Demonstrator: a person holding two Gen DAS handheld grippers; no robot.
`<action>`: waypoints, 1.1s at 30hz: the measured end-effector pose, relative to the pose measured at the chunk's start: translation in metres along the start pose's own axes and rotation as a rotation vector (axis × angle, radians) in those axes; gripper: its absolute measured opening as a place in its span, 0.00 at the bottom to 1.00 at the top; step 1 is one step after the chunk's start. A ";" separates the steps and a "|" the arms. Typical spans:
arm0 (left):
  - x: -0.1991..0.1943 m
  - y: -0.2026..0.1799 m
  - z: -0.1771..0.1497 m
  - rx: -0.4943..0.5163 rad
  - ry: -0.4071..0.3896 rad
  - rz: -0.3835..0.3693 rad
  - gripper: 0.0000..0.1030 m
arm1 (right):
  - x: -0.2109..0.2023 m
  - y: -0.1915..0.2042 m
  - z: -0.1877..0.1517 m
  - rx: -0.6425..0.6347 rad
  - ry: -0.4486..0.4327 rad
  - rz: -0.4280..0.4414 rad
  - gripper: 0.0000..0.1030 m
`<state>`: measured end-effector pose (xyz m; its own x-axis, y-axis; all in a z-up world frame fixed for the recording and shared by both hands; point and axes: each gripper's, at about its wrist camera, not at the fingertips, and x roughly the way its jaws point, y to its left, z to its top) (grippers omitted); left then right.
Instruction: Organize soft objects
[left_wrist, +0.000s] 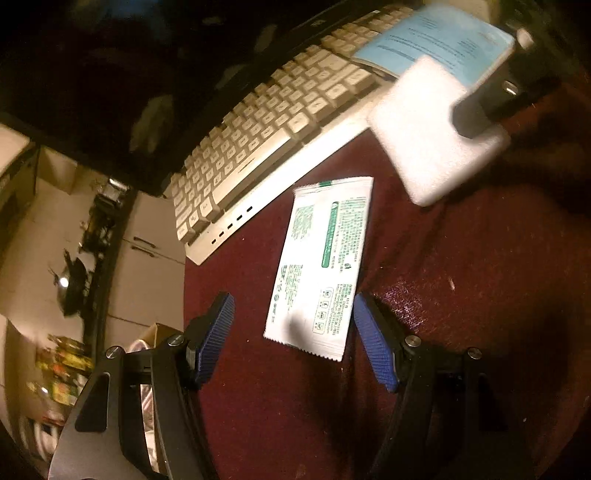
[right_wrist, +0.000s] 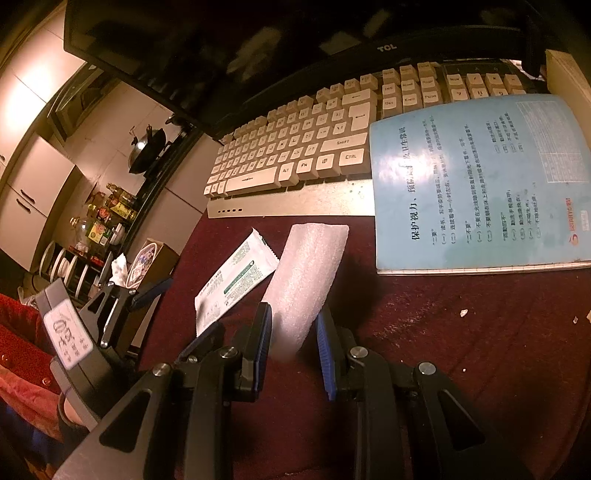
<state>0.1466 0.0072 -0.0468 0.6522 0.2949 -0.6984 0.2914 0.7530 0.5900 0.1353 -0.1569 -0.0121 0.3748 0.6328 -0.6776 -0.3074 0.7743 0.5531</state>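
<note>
- Left wrist view: the left gripper (left_wrist: 293, 338) hovers over a dark red tablecloth (left_wrist: 461, 314), its two blue-padded fingers (left_wrist: 216, 338) spread wide apart with nothing between them.
- A white-and-green sachet (left_wrist: 319, 266) lies flat on the cloth, its near end between the spread fingertips but touching neither.
- Upper right, the right gripper (left_wrist: 484, 110) holds a white foam pad (left_wrist: 424, 136) above the cloth, clear of the sachet; the pad is motion-blurred.
- A cream keyboard (left_wrist: 258, 147) runs diagonally behind, with a blue booklet (left_wrist: 439, 40) lying over its far end.
- Right wrist view: the right gripper (right_wrist: 294, 343) has its fingers closed in on the near end of the foam pad (right_wrist: 306, 273), clamping it; the pad stands out forward, edge-on.
- The sachet (right_wrist: 232, 280) lies just left of the pad on the tablecloth (right_wrist: 461, 332).
- The left gripper (right_wrist: 177, 314) shows at lower left, fingers apart.
- The keyboard (right_wrist: 295, 155) sits beyond, below a TCL monitor (right_wrist: 221, 44); the booklet (right_wrist: 476, 181) covers the keyboard's right end.
</note>
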 end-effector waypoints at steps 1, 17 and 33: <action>0.001 0.004 -0.001 -0.021 -0.003 -0.023 0.66 | 0.000 0.000 0.000 -0.003 0.000 0.000 0.24; 0.024 0.053 0.003 -0.378 0.022 -0.446 0.54 | 0.002 0.004 -0.003 -0.009 0.008 0.001 0.24; 0.072 0.076 0.022 -0.582 0.072 -0.619 0.68 | 0.007 0.003 -0.001 -0.006 0.017 0.004 0.24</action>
<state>0.2306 0.0731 -0.0431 0.4420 -0.2477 -0.8622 0.1616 0.9674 -0.1951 0.1364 -0.1504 -0.0160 0.3582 0.6359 -0.6836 -0.3142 0.7716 0.5532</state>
